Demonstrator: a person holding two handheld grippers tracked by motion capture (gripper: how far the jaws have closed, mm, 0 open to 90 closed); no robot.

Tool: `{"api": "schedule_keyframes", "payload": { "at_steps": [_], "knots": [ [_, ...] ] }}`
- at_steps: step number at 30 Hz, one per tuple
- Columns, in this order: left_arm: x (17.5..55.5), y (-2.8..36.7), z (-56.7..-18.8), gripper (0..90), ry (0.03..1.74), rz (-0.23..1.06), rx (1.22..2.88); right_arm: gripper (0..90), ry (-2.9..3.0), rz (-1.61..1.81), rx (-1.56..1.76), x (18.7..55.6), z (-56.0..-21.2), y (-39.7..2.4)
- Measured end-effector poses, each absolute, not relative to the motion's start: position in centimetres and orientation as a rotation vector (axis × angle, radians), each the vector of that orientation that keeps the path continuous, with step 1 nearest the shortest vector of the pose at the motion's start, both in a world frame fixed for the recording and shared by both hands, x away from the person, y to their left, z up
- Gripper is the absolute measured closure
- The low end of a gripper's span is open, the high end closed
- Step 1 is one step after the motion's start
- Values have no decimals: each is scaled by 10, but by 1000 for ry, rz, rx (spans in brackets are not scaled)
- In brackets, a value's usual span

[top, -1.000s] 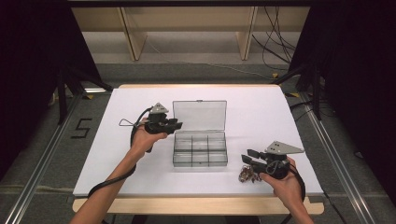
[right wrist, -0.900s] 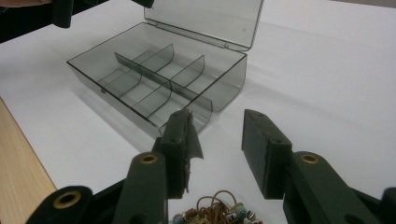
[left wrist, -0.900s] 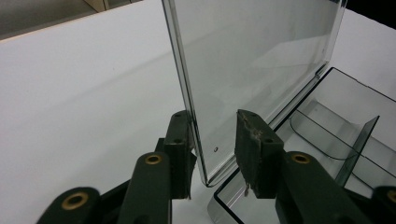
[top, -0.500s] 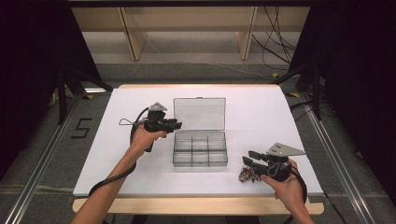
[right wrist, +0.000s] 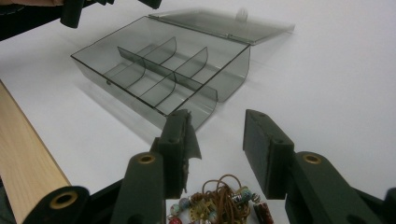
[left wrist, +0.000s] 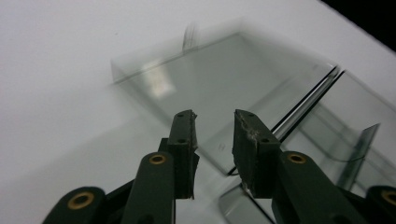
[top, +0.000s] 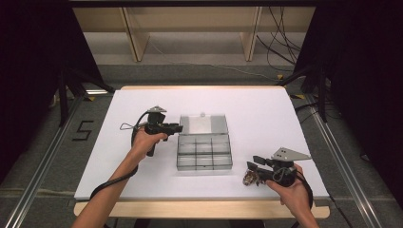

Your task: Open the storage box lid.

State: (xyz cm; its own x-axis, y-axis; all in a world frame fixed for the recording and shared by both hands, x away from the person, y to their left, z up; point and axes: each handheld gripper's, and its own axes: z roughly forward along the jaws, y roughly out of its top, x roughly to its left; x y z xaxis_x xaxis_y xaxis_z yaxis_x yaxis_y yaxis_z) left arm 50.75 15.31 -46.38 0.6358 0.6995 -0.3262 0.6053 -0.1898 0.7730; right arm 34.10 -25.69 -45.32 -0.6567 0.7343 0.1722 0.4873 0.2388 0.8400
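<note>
Dark walls and pale shelving stand behind a white table (top: 266, 109) with a wooden front edge, and a number 5 (top: 83, 130) is marked on the grey floor at its left.

At the left of the high view, a hand holds the left gripper (top: 175, 127), which lies level and points toward the box's lid. In the left gripper view (left wrist: 214, 133) its 2 black jaws stand with only a narrow gap between them and nothing in that gap; the lid lies blurred just past their tips. The jaws are as near together as they get, so I take them as pressed together, gripping nothing.

At the middle of the table sits a clear plastic box (top: 204, 153), open, its floor split by dividers into 6 compartments that look bare. Its lid (top: 203, 124) lies folded back flat on the table on the far side, with a small latch tab at the far edge. The right gripper view shows the same box (right wrist: 159, 79) ahead of the jaws, lid (right wrist: 224, 23) thrown back.

Near the front right edge, the other hand holds the right gripper (top: 252, 167), pointing left. Its jaws (right wrist: 217, 135) are spread apart and grip nothing. Just below and between them lies a small heap of beaded cord jewellery (right wrist: 219, 205), also seen in the high view (top: 249, 179) beside the gripper's tips, well apart from the box.
</note>
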Motion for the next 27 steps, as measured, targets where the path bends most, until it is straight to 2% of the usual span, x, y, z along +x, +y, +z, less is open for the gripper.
{"api": "schedule_keyframes", "payload": {
  "at_steps": [2,27],
  "knots": [
    [506,150,-462,668,1046,157,1899,619,2251,1372,1128,341,-453,-257],
    [502,157,-457,646,1052,168,1894,611,2256,1373,1124,343,-455,-258]
  ]
}}
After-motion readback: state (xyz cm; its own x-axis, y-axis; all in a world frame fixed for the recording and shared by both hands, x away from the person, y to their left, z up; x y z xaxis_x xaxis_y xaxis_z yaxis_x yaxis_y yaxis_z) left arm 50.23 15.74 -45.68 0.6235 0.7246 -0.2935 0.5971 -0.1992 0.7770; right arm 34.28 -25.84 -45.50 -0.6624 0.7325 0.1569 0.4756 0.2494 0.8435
